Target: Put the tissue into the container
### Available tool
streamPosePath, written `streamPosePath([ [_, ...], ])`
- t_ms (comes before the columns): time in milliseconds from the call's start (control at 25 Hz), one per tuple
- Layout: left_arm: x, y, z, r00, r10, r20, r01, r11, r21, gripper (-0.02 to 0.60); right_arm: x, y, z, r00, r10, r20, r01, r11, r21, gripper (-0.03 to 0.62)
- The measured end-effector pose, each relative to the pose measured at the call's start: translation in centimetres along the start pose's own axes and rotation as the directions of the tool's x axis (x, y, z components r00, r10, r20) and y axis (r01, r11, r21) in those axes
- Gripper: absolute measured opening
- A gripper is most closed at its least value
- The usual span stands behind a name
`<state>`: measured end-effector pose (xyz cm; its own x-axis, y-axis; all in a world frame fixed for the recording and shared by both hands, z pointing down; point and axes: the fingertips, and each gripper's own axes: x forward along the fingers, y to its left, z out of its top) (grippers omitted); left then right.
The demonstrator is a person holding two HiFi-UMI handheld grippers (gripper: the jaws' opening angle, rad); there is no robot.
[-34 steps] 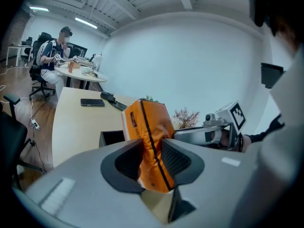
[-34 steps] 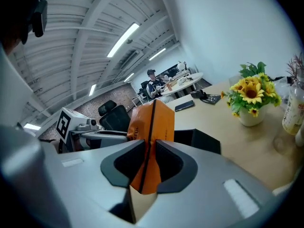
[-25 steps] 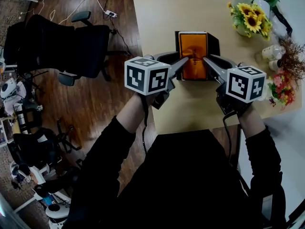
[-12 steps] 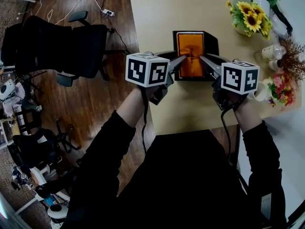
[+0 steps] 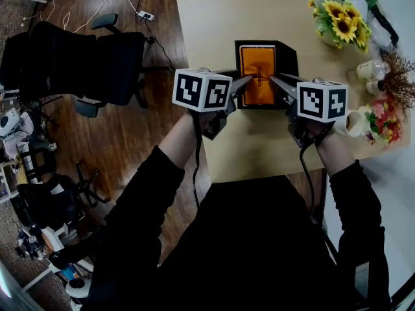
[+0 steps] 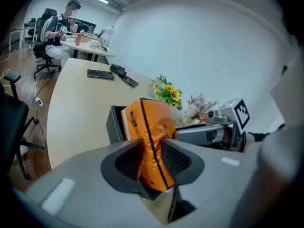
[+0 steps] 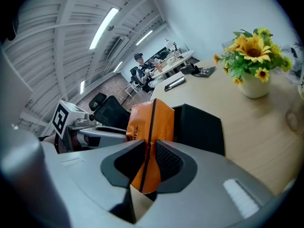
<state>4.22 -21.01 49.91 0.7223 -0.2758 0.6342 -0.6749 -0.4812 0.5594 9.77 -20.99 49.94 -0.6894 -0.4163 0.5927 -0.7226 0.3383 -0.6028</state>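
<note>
We find the orange tissue pack (image 5: 257, 76) caught between both pairs of fingers at once. In the left gripper view, the left gripper (image 6: 151, 151) has its two dark ribbed pads pressed on the pack's near left corner, and the wrapper is creased and bulging where they pinch it. The rest of the pack rises out beyond the fingertips and leans away from them. In the right gripper view, the right gripper (image 7: 148, 156) is clamped the same way on the near right corner. Its pads stand close together, with only a thin fold of the orange wrapper and its dark seam between them. The black container (image 5: 290, 56) stands just past both sets of fingertips, open side up. From the head view the pack lies within the container's outline, with black rim showing round its far end and right side. From the gripper views its near end stands higher than the container's wall, so we take it as partly in. We cannot tell how deep its far end sits. Both forearms, in black sleeves, reach forward from the bottom of the head view over the light wooden table (image 5: 259, 141). The grippers slant downward and inward, so the two sets of fingers converge on the pack's near end from either side. The marker cubes ride behind them, the left cube (image 5: 201, 91) and the right cube (image 5: 322, 100) well apart.
</note>
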Motion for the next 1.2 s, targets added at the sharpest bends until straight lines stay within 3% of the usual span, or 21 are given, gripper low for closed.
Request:
streamPosePath([
  [480,0.8,0.7,-0.8,0.999,0.016,-0.041,-0.017,1.0,-0.011,0.103,0.7,-0.7,-0.7,0.999,-0.017,-0.039,0.017,1.0,0.003,0.071],
  [960,1.4,1.3,-1.4,0.999,0.028,-0.037,-0.029,0.999,-0.04,0.106,1.4,-1.3,-1.2,0.999,-0.014,-0.048,0.014,1.0,0.004,0.066],
  [1200,1.3,1.6,-1.3,0.997,0.072,-0.012,-0.073,0.997,-0.041,0.107,1.6,-1.7,-1.3,0.999,-0.014,-0.041,0.015,1.0,0.021,0.061],
])
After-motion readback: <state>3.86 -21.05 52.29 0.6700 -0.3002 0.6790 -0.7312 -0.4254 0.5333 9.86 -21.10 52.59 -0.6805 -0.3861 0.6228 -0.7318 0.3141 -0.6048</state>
